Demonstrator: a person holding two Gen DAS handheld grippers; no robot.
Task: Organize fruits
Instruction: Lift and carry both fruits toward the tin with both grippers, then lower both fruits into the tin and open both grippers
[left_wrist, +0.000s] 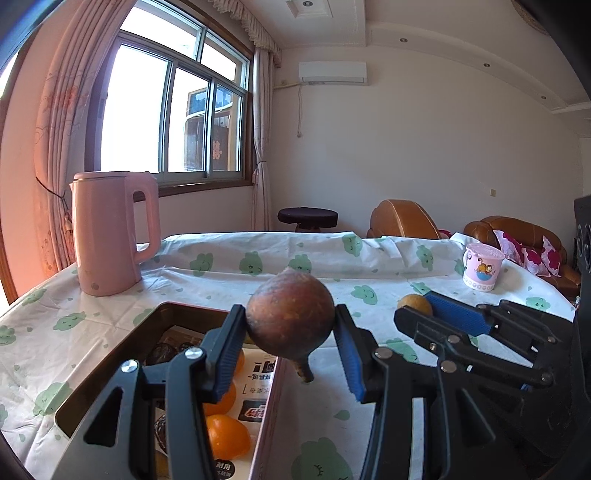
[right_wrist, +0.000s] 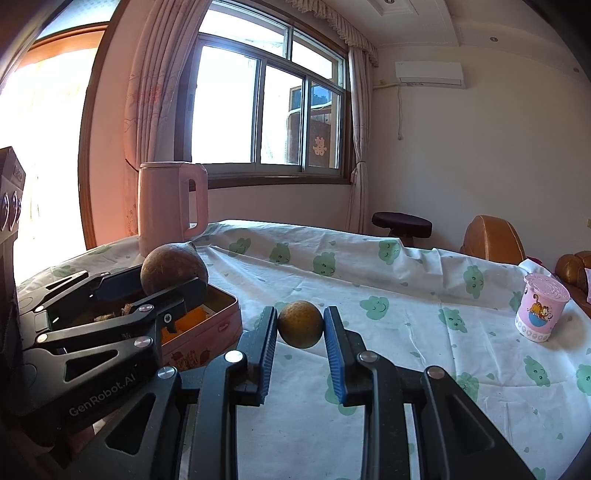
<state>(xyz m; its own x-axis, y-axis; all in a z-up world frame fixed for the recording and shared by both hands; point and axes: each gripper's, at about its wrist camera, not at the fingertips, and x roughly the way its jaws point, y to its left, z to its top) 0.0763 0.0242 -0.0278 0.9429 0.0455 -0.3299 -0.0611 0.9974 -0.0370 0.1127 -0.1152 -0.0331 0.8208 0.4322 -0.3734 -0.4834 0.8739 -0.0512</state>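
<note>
My left gripper (left_wrist: 290, 326) is shut on a brown, round pear-like fruit (left_wrist: 290, 315) with a short stem, held above the right edge of an open pink box (left_wrist: 110, 354). The box holds several orange fruits (left_wrist: 225, 435) and some dark ones. In the right wrist view the same brown fruit (right_wrist: 173, 271) sits in the left gripper (right_wrist: 162, 284) over the box (right_wrist: 218, 325). My right gripper (right_wrist: 300, 325) is shut on a small yellow-brown round fruit (right_wrist: 300, 324) above the tablecloth. That fruit (left_wrist: 413, 304) also shows in the left wrist view.
A pink kettle (left_wrist: 110, 232) stands at the table's far left. A pink cartoon cup (left_wrist: 482, 266) stands at the far right. The table wears a white cloth (right_wrist: 406, 314) with green prints. Brown sofas (left_wrist: 517, 236) and a dark stool (left_wrist: 307, 218) lie beyond.
</note>
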